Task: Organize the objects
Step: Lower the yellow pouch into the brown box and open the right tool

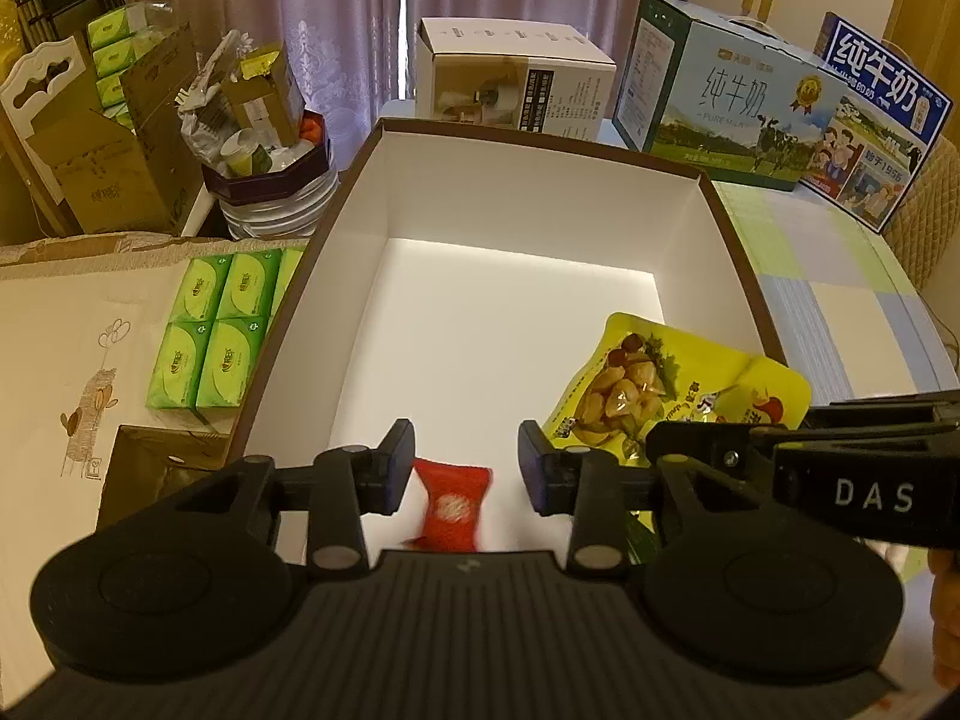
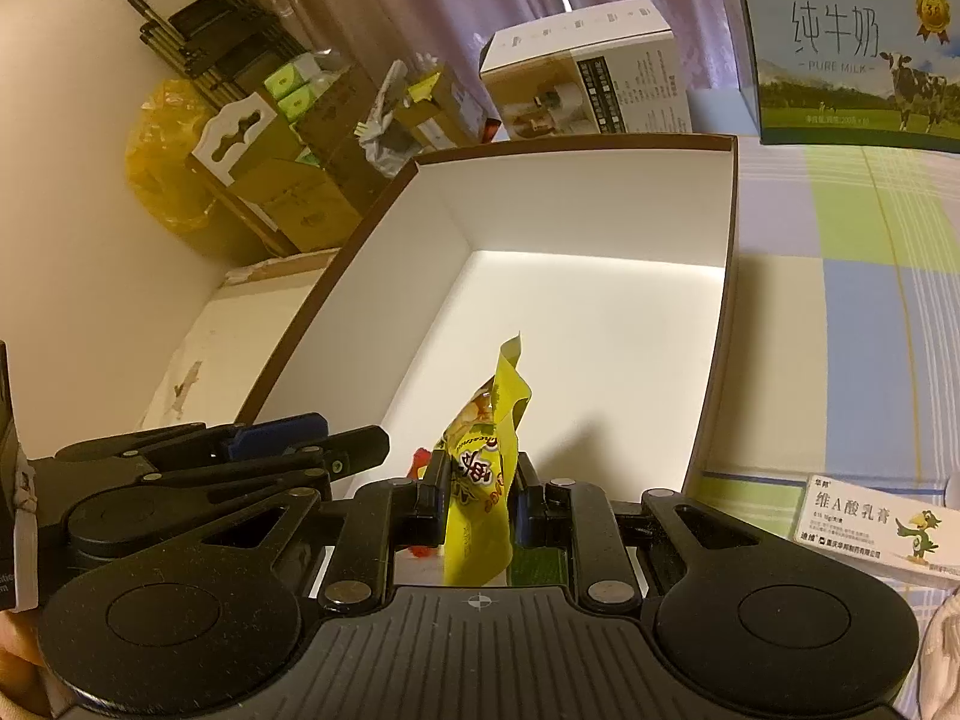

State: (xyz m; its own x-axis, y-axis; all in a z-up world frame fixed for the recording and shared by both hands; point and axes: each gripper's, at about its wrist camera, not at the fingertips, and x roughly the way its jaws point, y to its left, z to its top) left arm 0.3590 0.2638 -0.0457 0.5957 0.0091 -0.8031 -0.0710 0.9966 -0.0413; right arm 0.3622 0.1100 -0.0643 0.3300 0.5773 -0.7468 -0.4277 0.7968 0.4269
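Observation:
A large box (image 1: 384, 192) with white inside and brown rim stands on the table; it also shows in the right wrist view (image 2: 729, 276). My left gripper (image 1: 467, 465) is open over the box's near end. A red candy packet (image 1: 451, 504), blurred, is between and below its fingers, apart from them. My right gripper (image 2: 479, 489) is shut on a yellow chestnut snack pouch (image 2: 483, 480) and holds it upright over the box's near end. The pouch also shows in the left wrist view (image 1: 666, 387), with the right gripper (image 1: 690, 450) beside it.
Green tissue packs (image 1: 216, 330) lie left of the box. A white carton (image 1: 516, 78) and milk cartons (image 1: 726, 102) stand behind it. A small medicine box (image 2: 870, 522) lies right of the box on the checked tablecloth (image 2: 852, 240). Cluttered cardboard boxes (image 1: 120, 144) stand at far left.

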